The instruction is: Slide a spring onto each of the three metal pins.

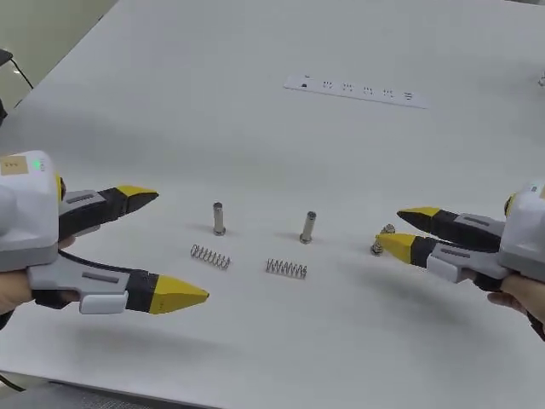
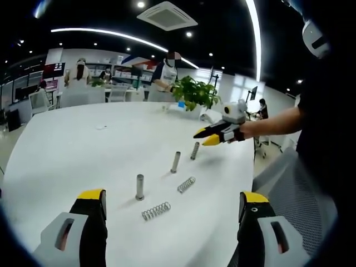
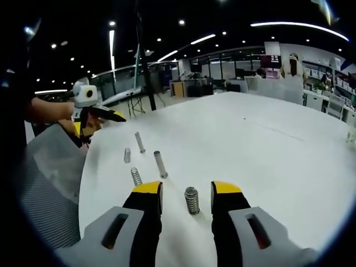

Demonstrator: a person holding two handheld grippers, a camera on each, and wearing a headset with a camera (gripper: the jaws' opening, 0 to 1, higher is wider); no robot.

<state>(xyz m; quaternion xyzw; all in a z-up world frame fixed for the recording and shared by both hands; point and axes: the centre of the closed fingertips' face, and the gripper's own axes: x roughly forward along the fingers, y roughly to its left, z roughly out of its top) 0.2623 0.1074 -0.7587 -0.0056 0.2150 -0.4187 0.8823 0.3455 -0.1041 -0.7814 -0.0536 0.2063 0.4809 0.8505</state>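
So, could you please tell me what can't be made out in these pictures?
- Head view: the third pin is mostly hidden behind a finger of the right gripper.
- Right gripper view: the spring covers that pin's shaft.
- Head view: the power strip markings are too small to read.

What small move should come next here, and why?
Probably lower the open left gripper onto the nearest loose steel coil spring: the silver metal pin behind it and its neighbour pin stand bare, while the third pin seems already sprung.
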